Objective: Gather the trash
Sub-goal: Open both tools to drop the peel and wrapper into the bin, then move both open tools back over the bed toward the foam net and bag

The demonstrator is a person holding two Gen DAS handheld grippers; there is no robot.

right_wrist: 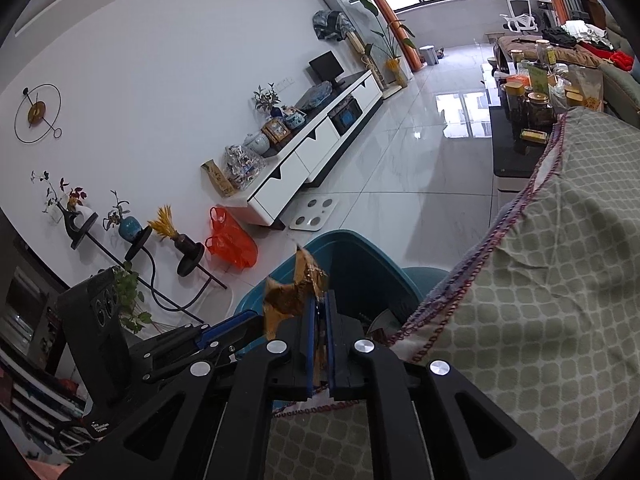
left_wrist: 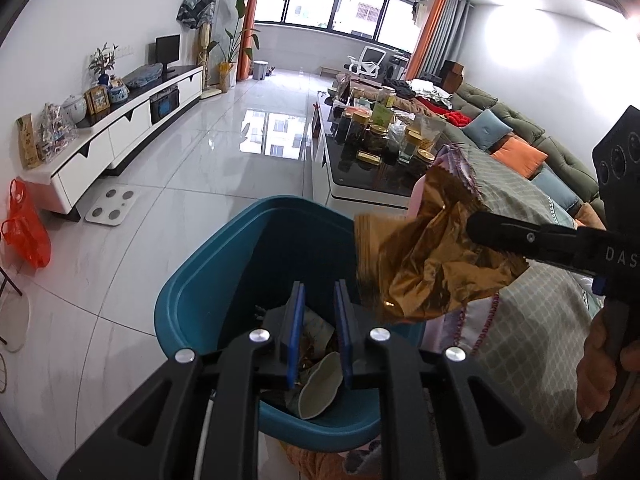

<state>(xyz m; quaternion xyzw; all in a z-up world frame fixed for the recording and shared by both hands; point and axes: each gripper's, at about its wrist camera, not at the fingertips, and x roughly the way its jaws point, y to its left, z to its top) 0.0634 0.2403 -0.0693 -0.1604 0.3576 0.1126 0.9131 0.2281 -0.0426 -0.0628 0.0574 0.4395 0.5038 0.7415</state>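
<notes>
my right gripper (right_wrist: 319,332) had its jaws clamped on a crumpled gold foil wrapper (left_wrist: 424,260) — most of the foil hung out past the tips, right over the near edge of the teal bin (left_wrist: 192,300). my left gripper (left_wrist: 319,332) sat above the bin's mouth with its jaws at a narrow gap and nothing between them. down inside the bin i could see a torn pale cup (left_wrist: 320,384) and other scraps. a checked cloth (right_wrist: 560,280) covered the sofa arm beside the bin.
</notes>
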